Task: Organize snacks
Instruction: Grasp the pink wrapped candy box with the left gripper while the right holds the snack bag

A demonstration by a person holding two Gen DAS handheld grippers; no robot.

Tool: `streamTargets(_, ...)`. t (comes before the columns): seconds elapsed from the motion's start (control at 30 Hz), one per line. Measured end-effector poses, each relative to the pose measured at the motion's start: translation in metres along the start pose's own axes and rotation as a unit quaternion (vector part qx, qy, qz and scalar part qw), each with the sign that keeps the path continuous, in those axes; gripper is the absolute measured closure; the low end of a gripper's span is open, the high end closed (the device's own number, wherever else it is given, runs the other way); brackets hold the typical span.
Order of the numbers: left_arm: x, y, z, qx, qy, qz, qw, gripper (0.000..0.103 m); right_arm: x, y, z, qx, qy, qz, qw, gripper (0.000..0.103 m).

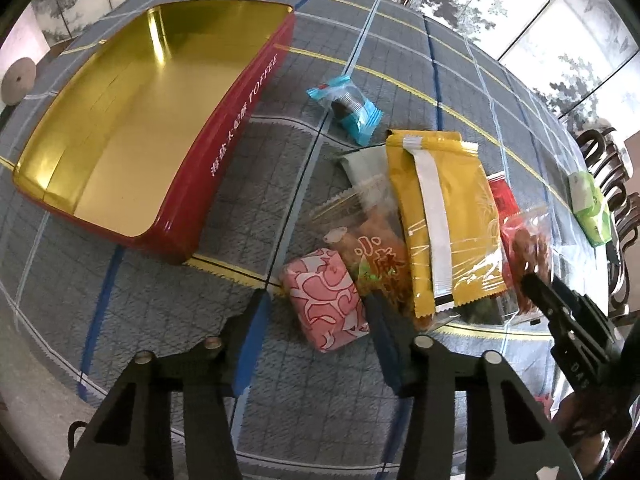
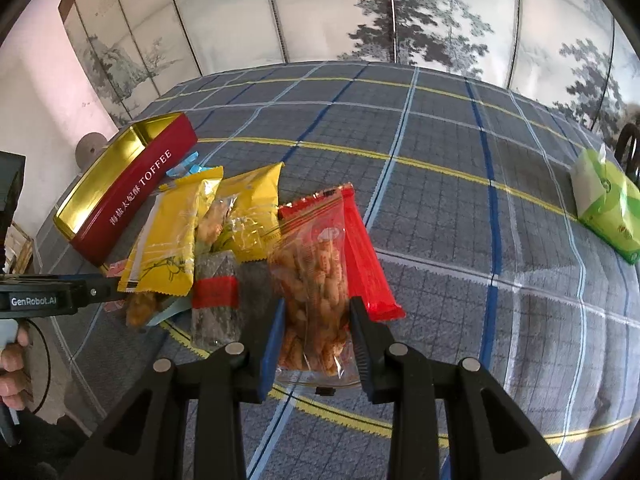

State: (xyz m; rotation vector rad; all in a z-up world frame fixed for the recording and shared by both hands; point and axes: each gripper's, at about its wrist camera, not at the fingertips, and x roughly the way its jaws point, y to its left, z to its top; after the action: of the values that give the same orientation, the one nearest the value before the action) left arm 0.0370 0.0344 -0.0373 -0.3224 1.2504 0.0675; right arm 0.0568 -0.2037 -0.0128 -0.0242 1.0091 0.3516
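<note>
Gripping snacks beside the toffee tin (image 1: pixel 224 136).
Left gripper (image 1: pixel 316 312) is clamping the pink packet (image 1: pixel 324 300); right gripper (image 2: pixel 316 328) is squeezing the clear peanut bag (image 2: pixel 316 280) on the plaid tablecloth (image 2: pixel 440 200).

A red toffee tin (image 1: pixel 240 128), open and gold inside, lies up-left of the left tool (image 1: pixel 316 312). A pink packet (image 1: pixel 324 300) sits between its fingers; yellow (image 1: pixel 444 216), red and blue-wrapped (image 1: pixel 346 106) snacks are heaped just ahead.
</note>
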Motion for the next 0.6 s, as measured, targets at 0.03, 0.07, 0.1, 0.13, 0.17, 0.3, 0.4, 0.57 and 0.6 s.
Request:
streamTargets(0.03,0.000,0.000,0.000,-0.001,0.002,-0.001,1.0000,0.062,0.000,-0.001,0.000,0.001,-0.001,-0.001,1.000,0.071)
streamTargets(0.07,0.001,0.000,0.000,-0.002,0.003,-0.003,1.0000,0.064,-0.001,-0.001,-0.001,0.002,-0.001,-0.002,1.000,0.071)
streamTargets(0.1,0.000,0.001,-0.001,-0.002,0.003,-0.005,1.0000,0.066,-0.001,-0.001,-0.001,0.002,0.000,-0.001,1.000,0.071)
streamTargets(0.13,-0.001,0.001,-0.002,-0.001,0.002,-0.001,1.0000,0.066,0.000,0.000,-0.001,0.001,0.001,-0.001,1.000,0.071)
streamTargets(0.17,-0.001,0.001,-0.003,0.004,0.001,0.004,1.0000,0.066,0.000,0.000,-0.002,0.002,0.000,-0.001,1.000,0.071)
streamTargets(0.3,-0.003,0.003,-0.006,0.015,0.000,0.012,0.9998,0.065,0.000,-0.001,-0.003,0.006,0.003,0.001,1.000,0.071)
streamTargets(0.4,0.000,0.002,-0.005,0.023,0.002,0.019,0.9996,0.064,0.001,-0.001,-0.003,0.009,0.003,0.003,1.000,0.071)
streamTargets(0.57,0.006,-0.001,-0.006,0.043,0.007,0.025,0.9987,0.067,0.001,-0.002,-0.004,0.011,0.004,0.003,1.000,0.071)
streamTargets(0.6,0.007,-0.002,-0.006,0.046,0.008,0.025,0.9986,0.072,0.001,-0.002,-0.004,0.011,0.004,0.004,1.000,0.071)
